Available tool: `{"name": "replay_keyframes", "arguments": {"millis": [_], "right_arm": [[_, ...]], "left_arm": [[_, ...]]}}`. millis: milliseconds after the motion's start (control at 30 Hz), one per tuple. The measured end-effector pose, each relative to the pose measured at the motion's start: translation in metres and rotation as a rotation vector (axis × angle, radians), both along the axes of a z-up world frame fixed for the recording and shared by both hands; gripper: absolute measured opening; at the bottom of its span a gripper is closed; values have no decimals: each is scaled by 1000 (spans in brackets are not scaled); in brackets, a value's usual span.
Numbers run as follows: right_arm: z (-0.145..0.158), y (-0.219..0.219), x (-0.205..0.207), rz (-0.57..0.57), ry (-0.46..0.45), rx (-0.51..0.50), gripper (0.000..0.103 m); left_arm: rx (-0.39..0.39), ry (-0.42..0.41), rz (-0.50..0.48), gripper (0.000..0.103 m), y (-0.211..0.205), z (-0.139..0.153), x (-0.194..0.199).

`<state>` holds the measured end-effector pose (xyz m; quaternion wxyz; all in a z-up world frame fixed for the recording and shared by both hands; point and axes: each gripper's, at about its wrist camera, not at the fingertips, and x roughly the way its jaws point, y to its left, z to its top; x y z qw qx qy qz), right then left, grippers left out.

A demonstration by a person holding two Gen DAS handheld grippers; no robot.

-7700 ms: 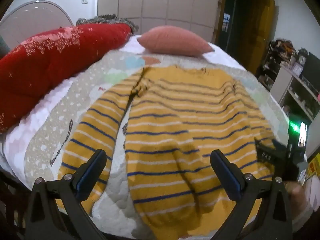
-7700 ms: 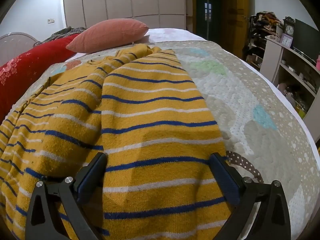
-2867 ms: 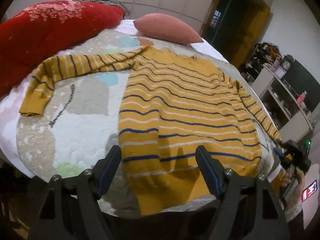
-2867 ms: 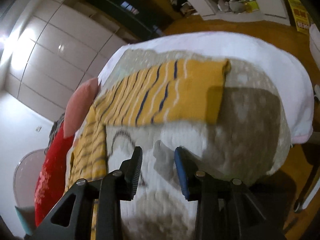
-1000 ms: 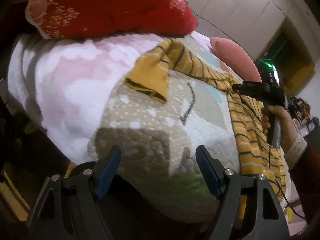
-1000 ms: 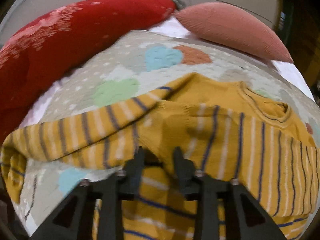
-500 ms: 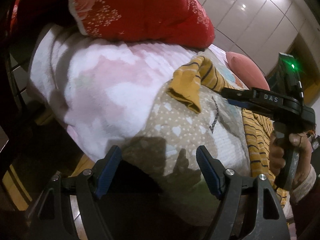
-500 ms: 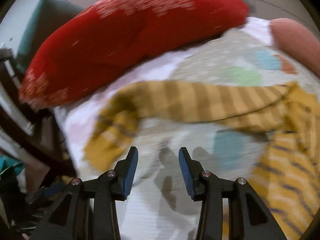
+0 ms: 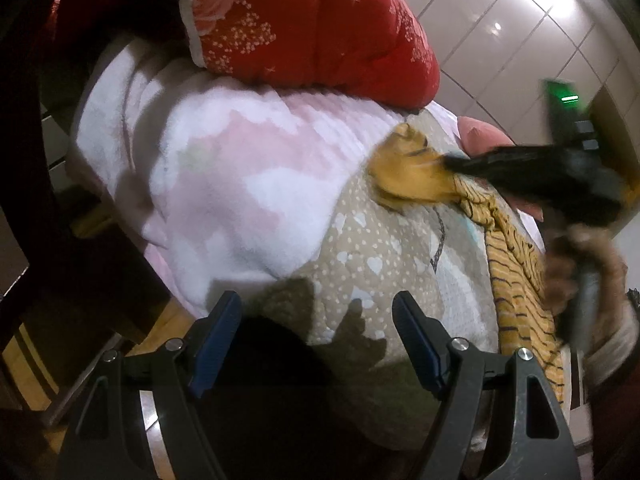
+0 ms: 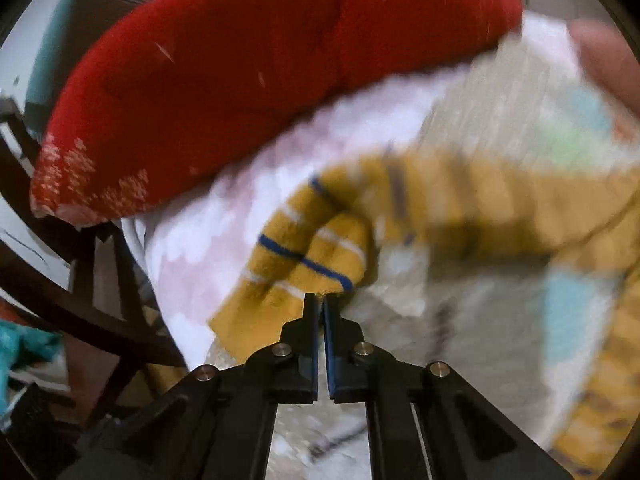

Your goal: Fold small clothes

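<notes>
The yellow sweater with blue stripes lies on the bed. Its left sleeve stretches toward the bed's edge, near the red quilt. My right gripper is shut on the sleeve near its cuff; it also shows in the left wrist view, pinching the bunched cuff. My left gripper is open and empty, low at the bed's corner, below the sleeve and away from the sweater.
A red quilt is piled along the bed's far side. A pink-white blanket hangs over the edge under the dotted quilt. A salmon pillow lies beyond. Dark wooden furniture stands left.
My right gripper has closed on the sleeve near the cuff and bunched it up. The left gripper has stayed open at the bed's corner.
</notes>
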<state>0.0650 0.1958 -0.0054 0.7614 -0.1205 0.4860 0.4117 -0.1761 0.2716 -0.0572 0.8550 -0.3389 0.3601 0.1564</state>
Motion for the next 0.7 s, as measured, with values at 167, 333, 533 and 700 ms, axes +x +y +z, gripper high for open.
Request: {"name": "replay_keyframes", "arguments": {"millis": [167, 333, 533, 700], "right_arm": [[116, -64, 12, 11, -266, -50, 3], [162, -175, 54, -199, -399, -200, 3], [116, -330, 138, -611, -371, -475, 4], [65, -445, 161, -932, -197, -493, 10]], "left_arm": [[17, -16, -24, 77, -8, 10, 8], [36, -16, -96, 77, -30, 20, 27], [93, -9, -179, 77, -65, 35, 40], [144, 8, -203, 77, -78, 46, 45]]}}
